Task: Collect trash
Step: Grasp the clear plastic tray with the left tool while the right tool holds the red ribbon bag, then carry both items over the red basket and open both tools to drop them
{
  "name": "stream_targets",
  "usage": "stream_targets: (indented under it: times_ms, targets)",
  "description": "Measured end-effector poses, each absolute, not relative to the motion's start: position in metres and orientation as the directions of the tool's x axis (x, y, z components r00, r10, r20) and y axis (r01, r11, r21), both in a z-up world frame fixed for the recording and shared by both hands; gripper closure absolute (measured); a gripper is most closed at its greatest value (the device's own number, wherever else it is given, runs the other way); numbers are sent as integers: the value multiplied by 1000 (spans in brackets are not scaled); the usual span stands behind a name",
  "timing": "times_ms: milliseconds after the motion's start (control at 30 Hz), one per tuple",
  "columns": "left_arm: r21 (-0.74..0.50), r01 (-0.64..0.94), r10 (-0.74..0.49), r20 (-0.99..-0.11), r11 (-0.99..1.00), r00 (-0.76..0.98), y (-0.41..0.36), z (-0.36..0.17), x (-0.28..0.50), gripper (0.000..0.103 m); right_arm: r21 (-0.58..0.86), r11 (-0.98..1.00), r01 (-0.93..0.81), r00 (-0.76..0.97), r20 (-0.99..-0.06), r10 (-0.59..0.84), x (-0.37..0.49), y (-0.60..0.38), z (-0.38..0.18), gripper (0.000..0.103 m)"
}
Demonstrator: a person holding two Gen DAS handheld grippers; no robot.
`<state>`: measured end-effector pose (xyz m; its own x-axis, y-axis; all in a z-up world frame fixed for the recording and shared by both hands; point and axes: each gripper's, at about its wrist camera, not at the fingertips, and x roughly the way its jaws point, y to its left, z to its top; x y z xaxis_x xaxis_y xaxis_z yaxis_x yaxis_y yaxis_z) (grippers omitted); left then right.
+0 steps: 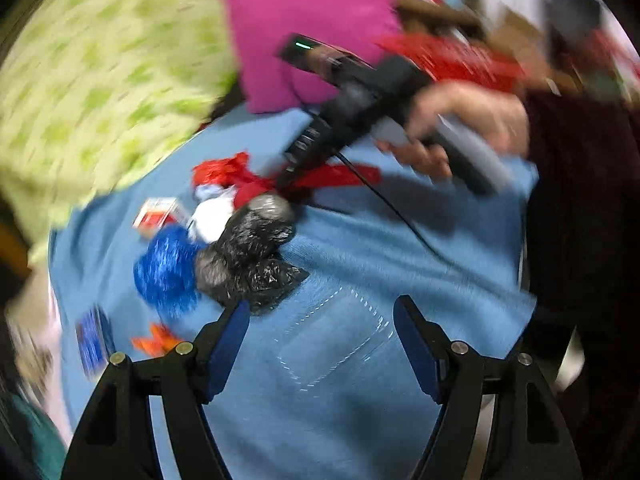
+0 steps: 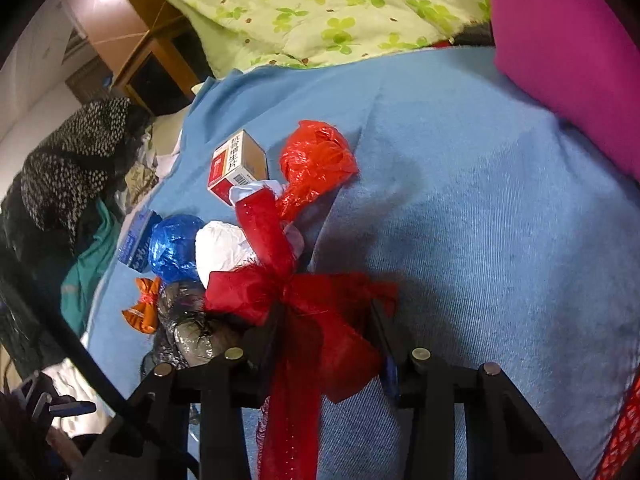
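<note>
the right gripper (image 2: 326, 322) is clenched on a red ribbon (image 2: 296, 300), mid-pickup, while the left gripper (image 1: 320, 332), released and empty, probably needs to reach for the black bag (image 1: 252, 252) next.

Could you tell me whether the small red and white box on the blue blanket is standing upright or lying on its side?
On its side: the box rests on a long face, with its printed characters and barcode facing up.

- Blanket (image 2: 480, 220): plain light blue.
- Quilt (image 2: 320, 12): pale green with darker green clover print.
- Pillow (image 2: 568, 60): solid magenta.
- Ribbon (image 2: 296, 300): red.
- Crumpled bags: red (image 2: 316, 164), blue (image 2: 174, 246), black (image 1: 252, 256).
- Box (image 2: 236, 164): red and white.
</note>
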<state>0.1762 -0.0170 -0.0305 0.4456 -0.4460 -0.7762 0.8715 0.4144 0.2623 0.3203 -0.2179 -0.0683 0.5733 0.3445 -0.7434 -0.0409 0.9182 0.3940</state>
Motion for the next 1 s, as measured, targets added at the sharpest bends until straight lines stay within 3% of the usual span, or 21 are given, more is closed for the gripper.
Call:
stream_targets:
  times_ms: [133, 300, 367, 433, 500, 767, 1000]
  targets:
    - [244, 939, -392, -861, 243, 325, -28, -48, 188, 28, 406, 914, -32, 574, -741, 349, 320, -219, -68, 61]
    - [249, 954, -336, -895, 168, 293, -34, -63, 201, 28, 424, 905, -24, 578, -733, 358, 317, -222, -65, 64]
    - [256, 955, -311, -905, 149, 291, -35, -69, 205, 28, 440, 898, -25, 578, -726, 372, 316, -222, -62, 74]
    - [226, 962, -300, -917, 150, 262, -35, -73, 209, 28, 450, 893, -27, 577, -722, 381, 314, -223, -60, 74]
    - [208, 964, -304, -919, 167, 251, -32, -72, 209, 43, 444, 896, -34, 573, -725, 381, 313, -223, -58, 75]
    - [128, 911, -410, -862, 391, 297, -11, -46, 220, 48, 522, 852, -32, 590, -678, 438, 303, -240, -50, 77]
    - [28, 805, -544, -723, 592, 425, -1, 15, 211, 48, 591, 804, -63, 654, -585, 480, 276, -249, -22, 77]
